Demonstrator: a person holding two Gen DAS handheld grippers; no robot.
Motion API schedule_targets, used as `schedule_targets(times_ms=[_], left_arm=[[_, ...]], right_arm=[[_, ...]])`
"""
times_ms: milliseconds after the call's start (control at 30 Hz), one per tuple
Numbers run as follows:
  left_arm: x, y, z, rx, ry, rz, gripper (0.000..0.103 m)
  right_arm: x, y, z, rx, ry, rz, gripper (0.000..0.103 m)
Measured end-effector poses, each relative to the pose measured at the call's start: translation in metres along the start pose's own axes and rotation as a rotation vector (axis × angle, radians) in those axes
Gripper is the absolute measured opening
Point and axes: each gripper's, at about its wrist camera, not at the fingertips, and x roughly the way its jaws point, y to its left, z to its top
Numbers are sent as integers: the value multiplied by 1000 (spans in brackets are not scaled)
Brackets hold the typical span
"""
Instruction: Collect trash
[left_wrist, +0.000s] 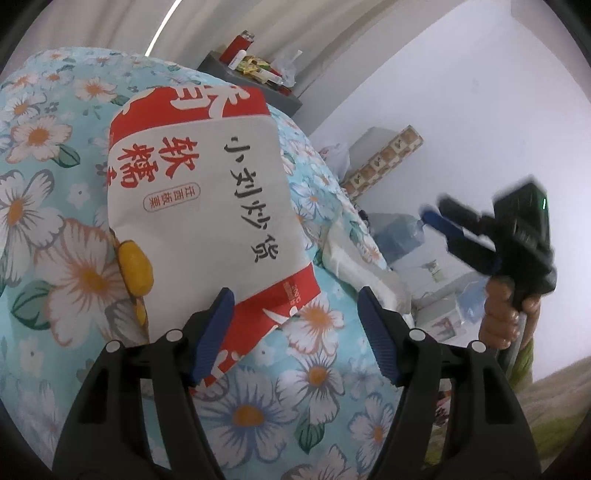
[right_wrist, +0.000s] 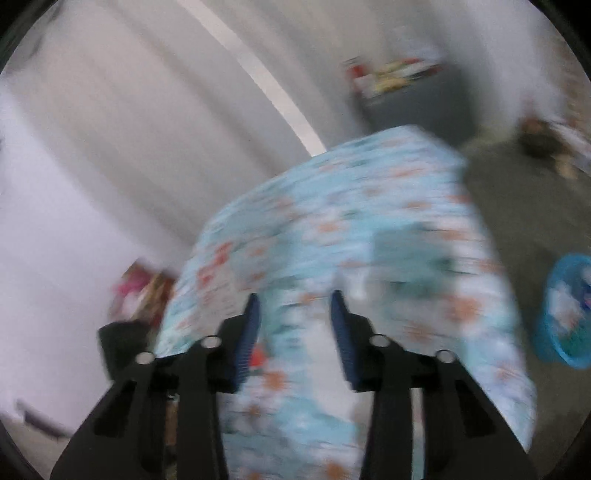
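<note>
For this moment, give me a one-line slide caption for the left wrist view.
Open left gripper approaches a red-and-white snack bag on the floral bedspread; right gripper off to the side.

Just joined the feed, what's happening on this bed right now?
A person is clearing trash off a floral bedspread. The left tool is open, its fingers straddling the near corner of a red-and-white paper snack bag, not gripping it. The right tool is open and holds nothing. A blue basket sits on the floor.
</note>
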Motion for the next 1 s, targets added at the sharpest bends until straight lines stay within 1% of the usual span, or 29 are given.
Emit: schedule_targets(times_ms=[33, 100, 167, 200, 267, 367, 433, 467, 500, 533, 567, 600, 633, 667, 700, 733, 833, 900, 967, 1000], left_arm=[[0, -1, -1, 4, -1, 3, 65], [-3, 0, -2, 7, -3, 8, 65], [-3, -2, -1, 19, -4, 20, 65], [-4, -4, -2, 30, -5, 31, 65], [-7, -5, 0, 45, -5, 47, 65], [-19, -8, 3, 71, -27, 78, 65], [-30, -9, 6, 77, -64, 102, 65], [-35, -6, 9, 64, -89, 119, 65], [-38, -2, 12, 44, -106, 134, 65], [-41, 5, 16, 5, -123, 164, 65], [-41, 11, 19, -31, -122, 193, 65], [-37, 22, 22, -86, -98, 230, 65], [-34, 28, 24, -123, -82, 239, 65], [-32, 36, 26, -165, -73, 230, 63], [-30, 43, 27, -218, -70, 200, 63], [-29, 46, 29, -243, -71, 177, 63], [-24, 48, 32, -273, -74, 121, 58], [-18, 48, 36, -273, -56, 118, 52], [-10, 47, 38, -263, -27, 152, 42], [-6, 45, 37, -258, -13, 166, 40]], right_arm=[[16, 7, 1, -20, 35, 39, 20], [57, 16, 3, -46, 130, 102, 11], [90, 16, 0, -33, 214, 131, 9], [108, 13, -3, -22, 259, 131, 8], [129, 7, -10, -19, 318, 80, 6], [133, 3, -12, 9, 321, 89, 5], [130, 1, -14, 18, 320, 74, 5], [130, 0, -15, 23, 321, 71, 5], [130, -4, -17, 33, 321, 67, 5], [129, -6, -18, 38, 320, 59, 5], [128, -8, -18, 42, 321, 52, 5], [129, -9, -18, 46, 321, 52, 5], [130, -10, -19, 51, 321, 56, 5], [129, -10, -19, 55, 320, 58, 5], [132, -10, -18, 51, 320, 58, 5], [131, -9, -18, 48, 320, 55, 5], [130, -11, -17, 50, 319, 57, 5], [129, -12, -18, 57, 317, 62, 5], [128, -9, -18, 57, 310, 65, 5], [127, -10, -19, 56, 307, 70, 5]])
